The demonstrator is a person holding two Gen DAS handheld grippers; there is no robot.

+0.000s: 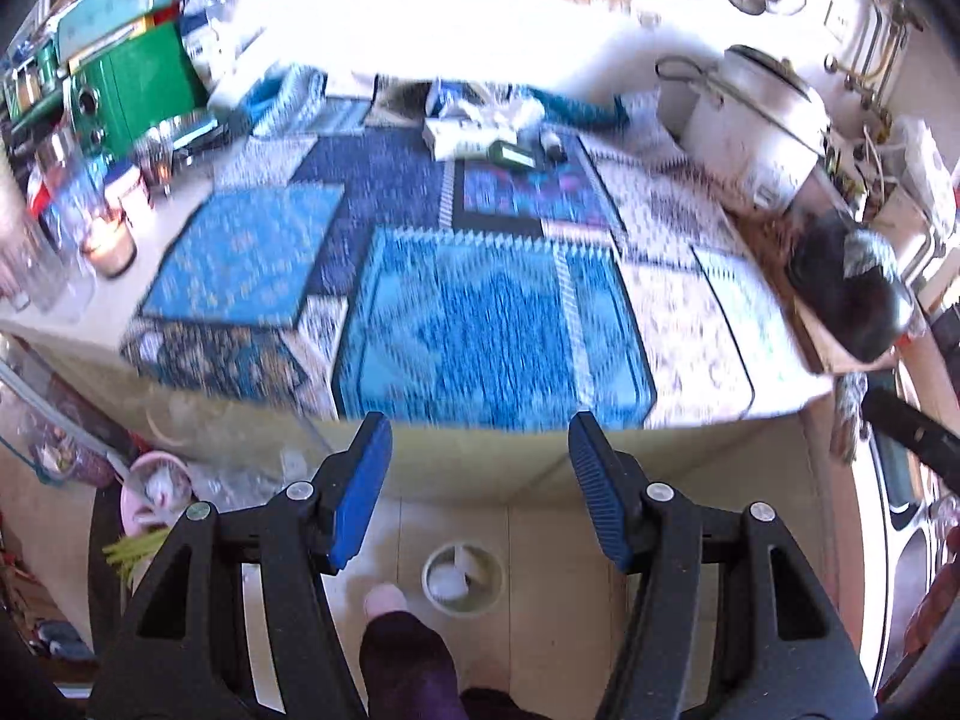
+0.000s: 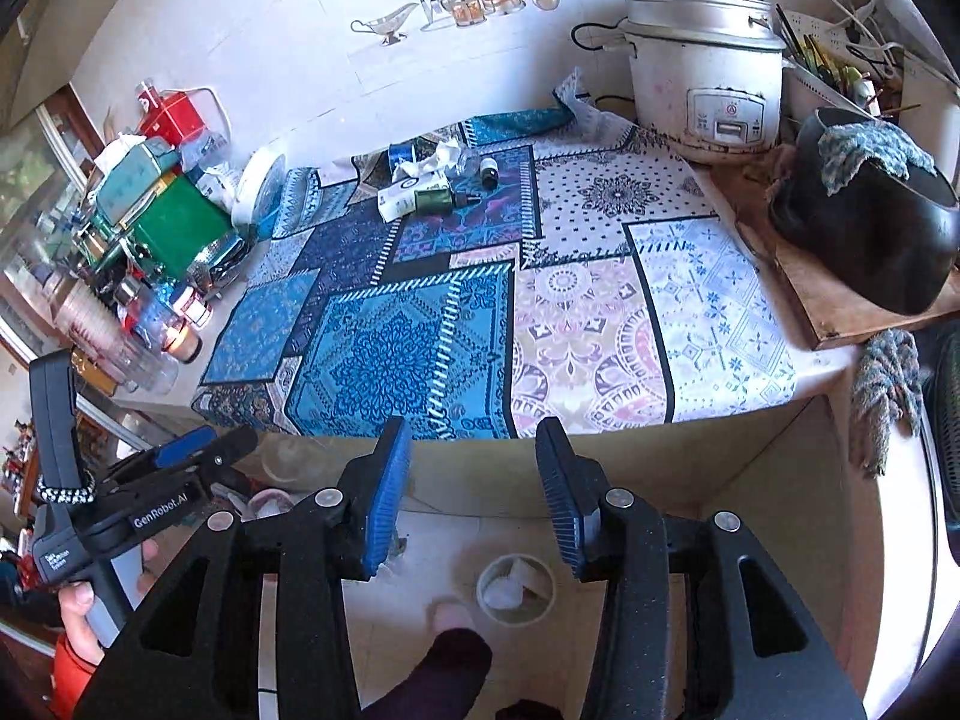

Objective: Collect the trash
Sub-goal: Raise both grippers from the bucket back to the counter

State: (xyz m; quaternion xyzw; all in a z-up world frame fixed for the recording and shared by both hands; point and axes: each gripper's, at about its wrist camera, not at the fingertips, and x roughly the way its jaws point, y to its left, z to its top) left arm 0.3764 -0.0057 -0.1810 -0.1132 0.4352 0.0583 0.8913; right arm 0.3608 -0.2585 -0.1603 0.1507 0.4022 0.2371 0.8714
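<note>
Both spread and empty: left tool (image 1: 480,450), right tool (image 2: 474,456), above near tabletop (image 2: 750,408) edge. Trash (image 2: 420,186) clustered at far side on patterned mat: bottles, box, crumpled paper. Small bin (image 2: 515,588) on floor below

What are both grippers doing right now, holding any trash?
Left gripper: open, nothing between its jaws.
Right gripper: open, nothing between its jaws.
</note>
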